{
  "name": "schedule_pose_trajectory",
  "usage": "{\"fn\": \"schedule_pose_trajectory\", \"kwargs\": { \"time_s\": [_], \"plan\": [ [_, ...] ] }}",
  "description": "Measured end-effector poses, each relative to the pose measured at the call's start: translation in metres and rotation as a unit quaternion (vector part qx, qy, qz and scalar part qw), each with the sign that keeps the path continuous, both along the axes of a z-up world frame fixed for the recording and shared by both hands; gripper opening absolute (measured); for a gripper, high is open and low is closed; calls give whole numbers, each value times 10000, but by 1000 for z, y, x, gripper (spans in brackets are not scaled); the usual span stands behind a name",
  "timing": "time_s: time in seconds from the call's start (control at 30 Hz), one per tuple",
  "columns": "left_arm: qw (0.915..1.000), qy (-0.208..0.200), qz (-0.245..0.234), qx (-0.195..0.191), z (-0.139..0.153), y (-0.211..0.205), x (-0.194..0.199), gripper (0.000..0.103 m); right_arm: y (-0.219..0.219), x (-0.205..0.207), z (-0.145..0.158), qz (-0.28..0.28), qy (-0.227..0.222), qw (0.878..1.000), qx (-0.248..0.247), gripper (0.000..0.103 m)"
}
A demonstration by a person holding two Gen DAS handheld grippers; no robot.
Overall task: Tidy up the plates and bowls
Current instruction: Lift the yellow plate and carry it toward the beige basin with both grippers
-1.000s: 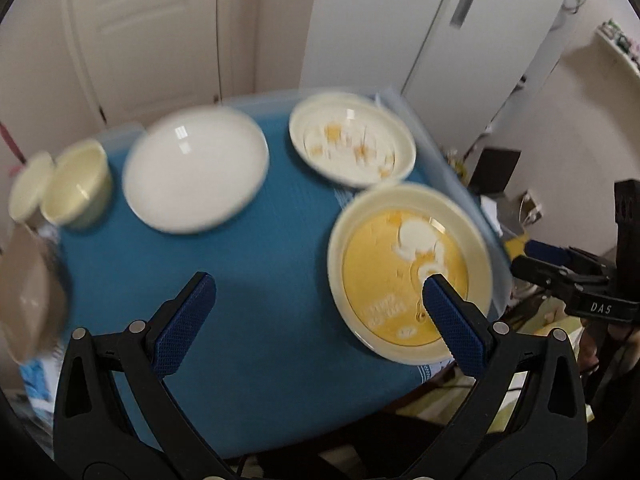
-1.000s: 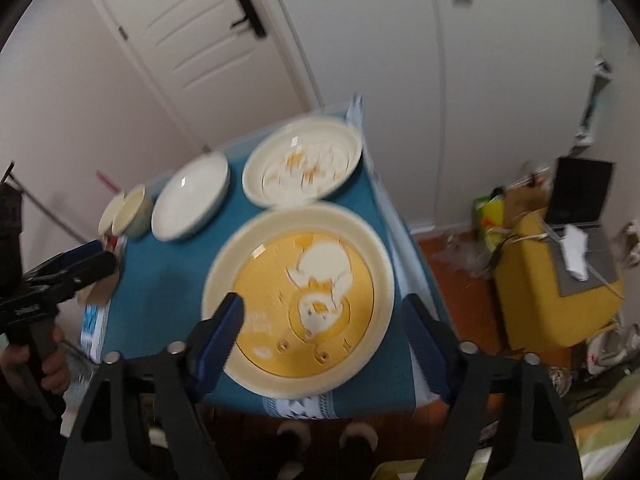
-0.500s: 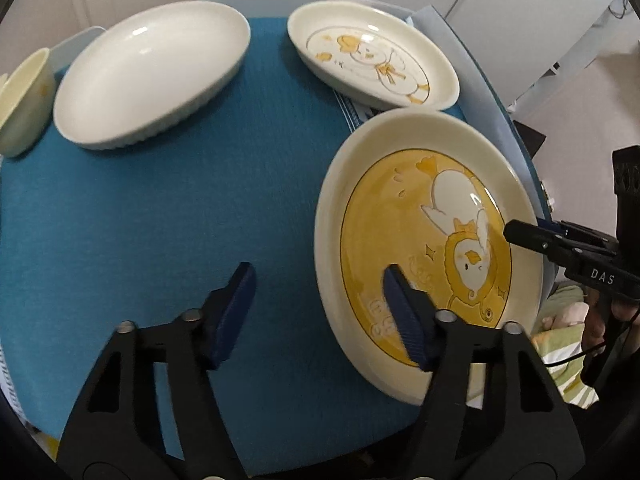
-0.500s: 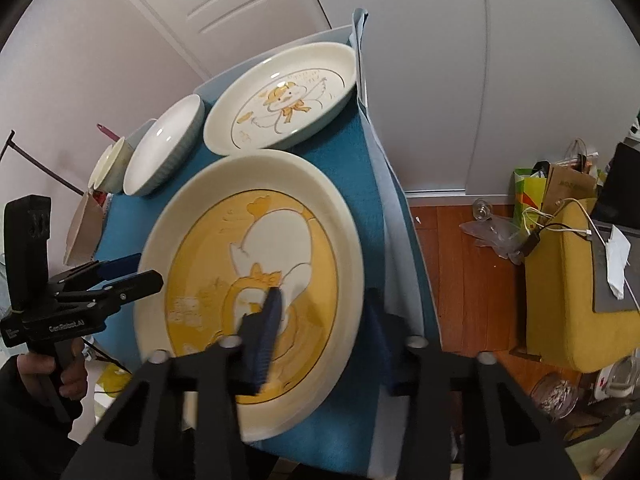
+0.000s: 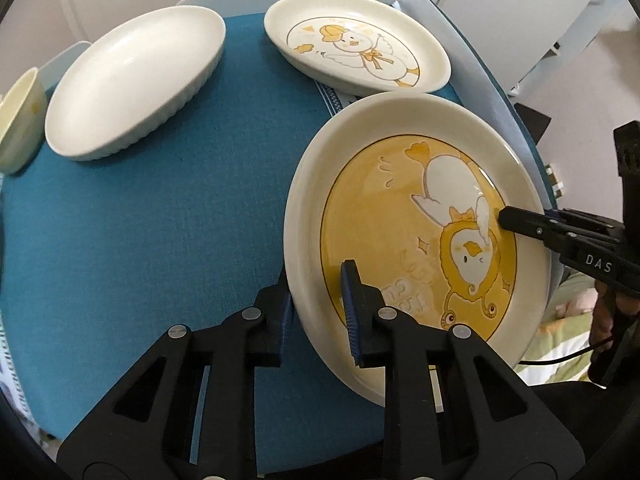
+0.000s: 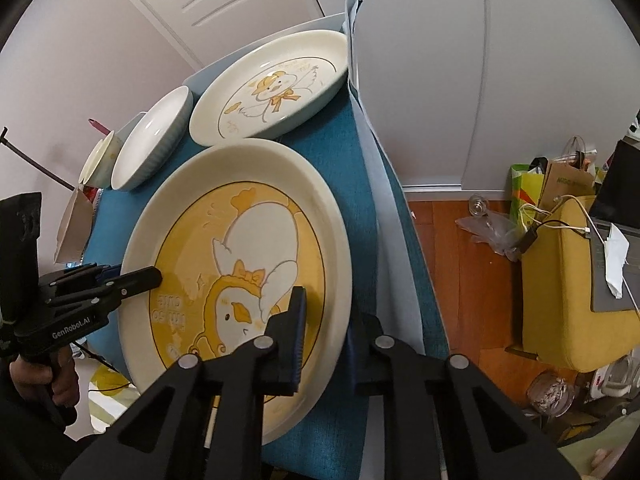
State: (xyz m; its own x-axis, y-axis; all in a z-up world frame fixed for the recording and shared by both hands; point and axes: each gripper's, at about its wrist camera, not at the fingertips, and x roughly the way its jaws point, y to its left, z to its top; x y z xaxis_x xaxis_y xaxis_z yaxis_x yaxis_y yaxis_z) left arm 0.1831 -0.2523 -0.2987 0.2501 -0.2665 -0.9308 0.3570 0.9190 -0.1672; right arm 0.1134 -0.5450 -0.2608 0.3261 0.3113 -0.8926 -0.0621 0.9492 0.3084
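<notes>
At the far left of the left wrist view, a small cream cup (image 5: 18,120) sits at the edge of the tabletop (image 5: 160,208), which has a blue cloth on it. Next to the cup is a plain white bowl (image 5: 132,80) with ribbed sides. Past the bowl, further back, is a white plate with a duck picture (image 5: 356,46). All three rest flat on the blue cloth and do not touch each other.

Then comes the big yellow duck plate (image 5: 416,240). It is the closest thing to both grippers. It is tipped up, with its left rim higher than the cloth under it. The left gripper (image 5: 316,308) is closed on the plate's near left rim. One finger is on top, on the yellow part, and the other is underneath. The right gripper (image 6: 332,336) is closed on the rim on the other side, in the same way: one finger on top and one below. So the big plate is held between the two grippers, one on each side.

The white duck plate lies straight ahead, just past the far rim of the big plate. I think the next move is to carry the big plate somewhere, maybe to stack it with the others. Both grippers must move together and stay level, or the plate may slip. It looks heavy and smooth.

At the far right, off the tabletop, there is a wood floor (image 6: 460,248) and a yellow seat (image 6: 568,280) with cables on it.
</notes>
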Motion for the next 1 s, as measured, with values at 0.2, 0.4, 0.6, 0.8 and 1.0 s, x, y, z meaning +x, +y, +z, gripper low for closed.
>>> {"fn": "schedule_pose_trajectory", "kwargs": {
  "time_s": [0.2, 0.4, 0.6, 0.8, 1.0],
  "plan": [
    [10000, -59, 19, 62, 6, 1, -2, 19, 1, 0, 6, -49, -37, 10000, -20, 16],
    [9998, -178, 114, 63, 19, 9, -4, 19, 6, 1, 13, 3, -96, 9999, -35, 16],
    [9987, -325, 379, -60, 40, 37, -7, 19, 24, 1, 27, 167, -267, 9995, 24, 16],
    [9955, -552, 734, -215, 68, 81, -13, 19, 61, 5, 53, 413, -557, 9976, 88, 16],
    [9921, -729, 1003, -171, 92, 138, -23, 19, 116, 6, 74, 674, -816, 9942, 174, 16]
  ]
}}
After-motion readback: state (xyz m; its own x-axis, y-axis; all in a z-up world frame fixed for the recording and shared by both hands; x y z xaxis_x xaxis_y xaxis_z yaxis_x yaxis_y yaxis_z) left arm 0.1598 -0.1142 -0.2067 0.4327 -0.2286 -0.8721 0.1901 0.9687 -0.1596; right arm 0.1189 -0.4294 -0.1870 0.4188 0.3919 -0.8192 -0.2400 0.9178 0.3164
